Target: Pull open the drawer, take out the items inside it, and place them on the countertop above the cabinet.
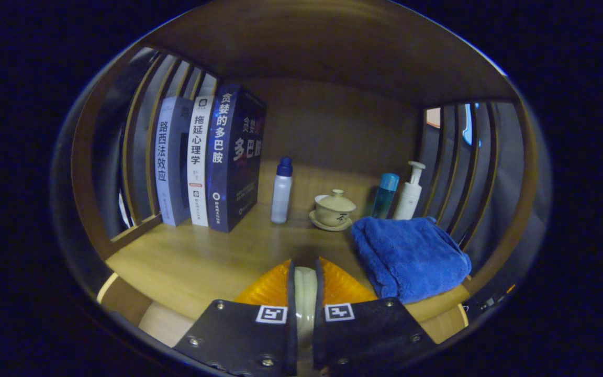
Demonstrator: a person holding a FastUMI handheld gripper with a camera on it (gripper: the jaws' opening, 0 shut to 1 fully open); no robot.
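Gripper view, hand-held gripper (304, 293) clamped on pale item (304, 290), seemingly upright, above countertop (191, 262).

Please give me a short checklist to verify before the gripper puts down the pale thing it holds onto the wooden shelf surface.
1. Grip: the gripper has both fingers pressed on a pale rounded object. Ok.
2. What the object is: mostly hidden between the fingers. Cannot tell.
3. Free spot: the bare wooden surface just ahead of the fingers, before the spray bottle. Ok.
4. Right side: the folded blue towel lies close beside the fingers. Not ok for placing there.
5. Lidded tea cup on saucer beyond the fingers, apart from them. Ok.
6. Height above the surface. Cannot tell.
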